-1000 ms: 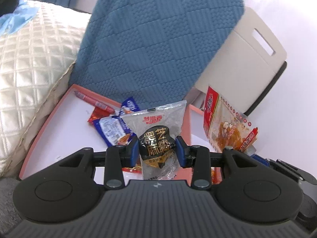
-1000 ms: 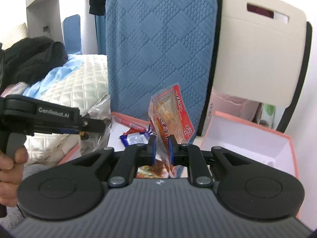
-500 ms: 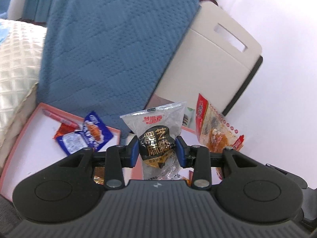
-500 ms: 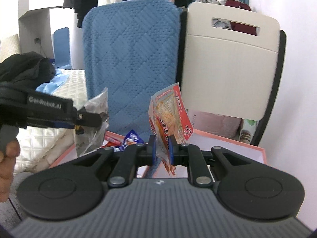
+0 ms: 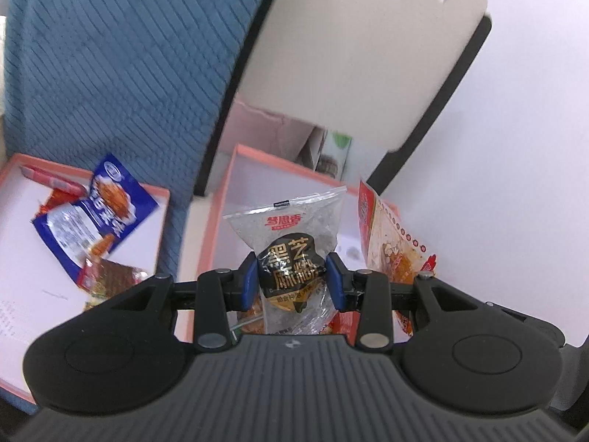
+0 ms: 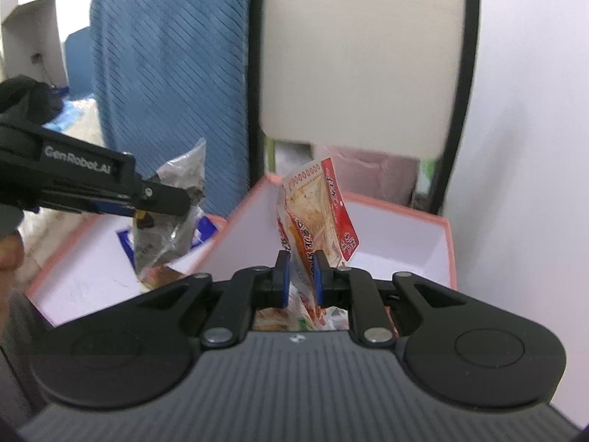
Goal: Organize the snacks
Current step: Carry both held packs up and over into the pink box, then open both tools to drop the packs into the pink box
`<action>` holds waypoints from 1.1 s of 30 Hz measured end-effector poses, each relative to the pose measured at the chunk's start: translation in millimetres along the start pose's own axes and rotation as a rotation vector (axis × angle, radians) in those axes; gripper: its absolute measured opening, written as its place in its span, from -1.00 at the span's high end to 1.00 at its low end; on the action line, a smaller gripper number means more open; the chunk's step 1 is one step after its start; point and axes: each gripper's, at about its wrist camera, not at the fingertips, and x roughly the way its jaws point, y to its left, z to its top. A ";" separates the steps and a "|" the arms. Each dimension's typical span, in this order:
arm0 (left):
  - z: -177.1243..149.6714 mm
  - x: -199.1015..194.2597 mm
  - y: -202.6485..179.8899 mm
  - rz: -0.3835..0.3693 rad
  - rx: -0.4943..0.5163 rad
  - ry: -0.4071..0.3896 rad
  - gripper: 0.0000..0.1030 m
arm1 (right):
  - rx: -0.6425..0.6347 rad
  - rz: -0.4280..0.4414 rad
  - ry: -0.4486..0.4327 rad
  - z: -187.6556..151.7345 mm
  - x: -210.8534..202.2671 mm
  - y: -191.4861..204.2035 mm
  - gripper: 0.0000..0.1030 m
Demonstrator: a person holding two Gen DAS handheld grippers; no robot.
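My left gripper (image 5: 291,280) is shut on a clear packet with a black round snack (image 5: 289,254), held above the near edge of a deep pink-rimmed white box (image 5: 221,199). My right gripper (image 6: 301,280) is shut on a red and orange snack packet (image 6: 316,213), which stands upright over the same pink-rimmed box (image 6: 447,243). That packet (image 5: 390,243) shows to the right in the left wrist view. The left gripper (image 6: 162,199) with its clear packet (image 6: 176,180) appears at the left of the right wrist view. A shallow pink-rimmed tray (image 5: 14,162) at left holds a blue packet (image 5: 99,210), a red stick and other snacks.
A blue quilted cushion (image 5: 121,55) and a beige board with a slot (image 5: 360,55) stand behind the boxes. A white wall (image 5: 515,147) closes the right side. A person's hand (image 6: 7,254) holds the left gripper. A black garment lies far left.
Both grippers have swung to the right with their packets, from over the shallow tray to the deep box. The tray has slid to the left edge of both views.
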 end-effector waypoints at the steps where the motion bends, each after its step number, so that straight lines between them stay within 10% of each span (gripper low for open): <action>1: -3.1 6.4 -2.3 0.005 0.005 0.011 0.15 | 0.006 -0.003 0.012 -3.8 4.8 -4.5 0.69; 24: -34.0 82.2 -3.5 0.082 0.022 0.161 -0.02 | 0.179 0.060 0.209 -57.5 75.5 -46.6 0.65; 26: -32.0 79.4 -3.4 0.075 0.023 0.152 -0.32 | 0.179 0.062 0.218 -56.2 75.8 -44.9 0.55; 30: -28.0 63.1 -4.7 0.069 0.036 0.111 -0.39 | 0.195 0.076 0.209 -53.5 72.3 -41.6 -0.51; 33: -24.5 49.7 -2.8 0.063 0.031 0.084 -0.39 | 0.200 0.073 0.192 -49.8 66.5 -38.6 -0.52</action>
